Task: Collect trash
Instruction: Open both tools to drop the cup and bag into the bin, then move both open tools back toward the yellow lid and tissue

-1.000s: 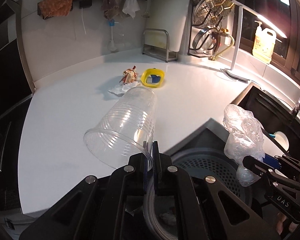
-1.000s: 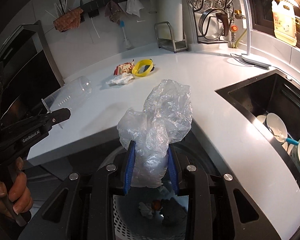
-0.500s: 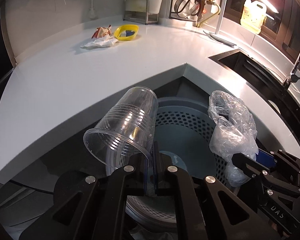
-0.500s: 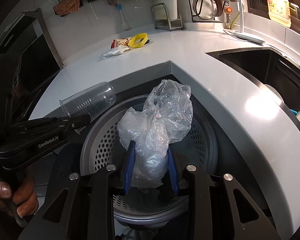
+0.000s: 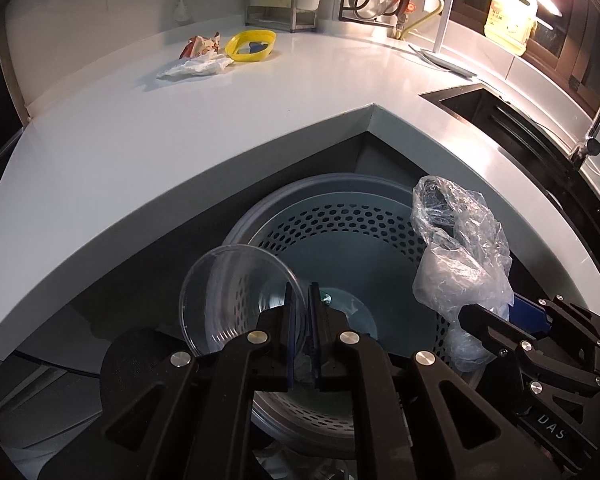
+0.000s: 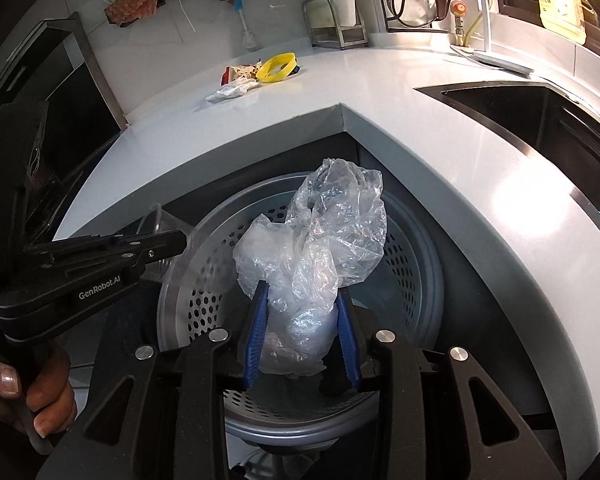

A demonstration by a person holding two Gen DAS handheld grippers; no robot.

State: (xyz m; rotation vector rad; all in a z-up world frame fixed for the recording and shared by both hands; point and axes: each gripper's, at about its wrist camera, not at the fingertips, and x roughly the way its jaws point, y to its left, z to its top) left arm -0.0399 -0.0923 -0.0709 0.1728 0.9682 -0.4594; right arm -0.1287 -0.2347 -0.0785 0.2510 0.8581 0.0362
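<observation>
My left gripper (image 5: pixel 300 300) is shut on the rim of a clear plastic cup (image 5: pixel 228 300), held over the grey perforated bin (image 5: pixel 340 224) with the cup's mouth facing the camera. My right gripper (image 6: pixel 302 304) is shut on a crumpled clear plastic bag (image 6: pixel 320 248), held above the same bin (image 6: pixel 416 264). The bag also shows at the right of the left wrist view (image 5: pixel 460 248). The left gripper and the blurred cup show at the left of the right wrist view (image 6: pixel 168 240). On the white counter lie a crumpled tissue (image 5: pixel 196 68), a snack wrapper (image 5: pixel 200 45) and a yellow lid (image 5: pixel 252 43).
The bin stands below the counter's inner corner (image 5: pixel 372 108). A dark sink (image 5: pixel 512 120) is at the right. A metal rack (image 5: pixel 280 8), hanging pans and a yellow detergent jug (image 5: pixel 508 14) stand at the back.
Both grippers have moved lower and closer over the bin. The cup has turned from lying sideways to mouth toward the left camera. Both holds are unchanged.
</observation>
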